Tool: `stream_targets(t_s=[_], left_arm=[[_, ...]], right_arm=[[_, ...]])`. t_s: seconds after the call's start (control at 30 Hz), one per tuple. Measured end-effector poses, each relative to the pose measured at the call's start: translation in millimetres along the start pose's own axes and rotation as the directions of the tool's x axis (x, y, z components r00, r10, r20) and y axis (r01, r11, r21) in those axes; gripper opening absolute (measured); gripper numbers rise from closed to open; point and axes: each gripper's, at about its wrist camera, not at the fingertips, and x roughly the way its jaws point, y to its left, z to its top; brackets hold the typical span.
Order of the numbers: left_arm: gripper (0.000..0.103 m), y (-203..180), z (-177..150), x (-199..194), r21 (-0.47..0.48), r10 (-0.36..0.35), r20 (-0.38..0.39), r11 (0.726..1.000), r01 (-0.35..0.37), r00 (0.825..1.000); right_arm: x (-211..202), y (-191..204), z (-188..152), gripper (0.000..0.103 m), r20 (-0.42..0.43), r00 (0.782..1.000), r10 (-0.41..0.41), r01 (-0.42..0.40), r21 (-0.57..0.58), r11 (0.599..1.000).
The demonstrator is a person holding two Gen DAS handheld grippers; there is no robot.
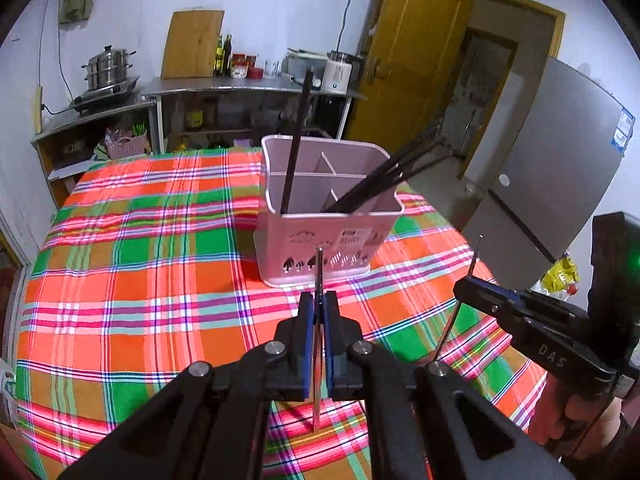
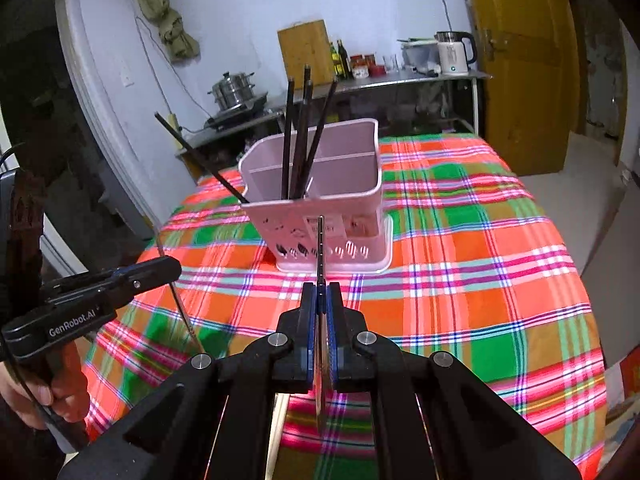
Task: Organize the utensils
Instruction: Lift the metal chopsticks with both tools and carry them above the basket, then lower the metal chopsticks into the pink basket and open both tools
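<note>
A pink utensil holder (image 1: 328, 236) with inner dividers stands on the plaid tablecloth; it also shows in the right wrist view (image 2: 320, 220). Several black chopsticks (image 1: 380, 176) lean in its compartments, one (image 1: 296, 144) upright at the left. My left gripper (image 1: 318, 304) is shut on a thin metal utensil (image 1: 319, 276) held on edge, just before the holder. My right gripper (image 2: 321, 296) is shut on a thin metal utensil (image 2: 320, 248), also close to the holder. Each gripper shows in the other's view, the right one (image 1: 472, 280) and the left one (image 2: 168, 268).
The table has a red, green and orange plaid cloth (image 1: 160, 280). Behind it stand metal counters with a steamer pot (image 1: 108, 68), a cutting board (image 1: 192, 44) and a kettle (image 1: 340, 72). A grey fridge (image 1: 560, 160) and a wooden door (image 1: 412, 52) are at the right.
</note>
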Motion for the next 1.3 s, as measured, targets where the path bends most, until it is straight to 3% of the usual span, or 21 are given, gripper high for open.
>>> stream_targets(t_s=[0.33, 0.9, 1.3], left_arm=[[0.005, 0, -10, -13, -0.012, -0.007, 0.015, 1.0, 0.007, 1.0], [0.005, -2, -23, -28, -0.008, -0.011, -0.029, 1.0, 0.011, 1.0], [0.005, 15, -1, -31, -0.043, -0.007, -0.004, 0.999, 0.007, 1.0]], right_arm=[[-16, -2, -7, 0.005, 0.017, 1.0, -0.008, 0.008, -0.001, 1.0], [-47, -3, -26, 0.005, 0.007, 1.0, -0.027, 0.028, -0.031, 0.999], [-46, 6, -2, 0.004, 0.076, 0.997, 0.002, 0.0, -0.032, 0.999]])
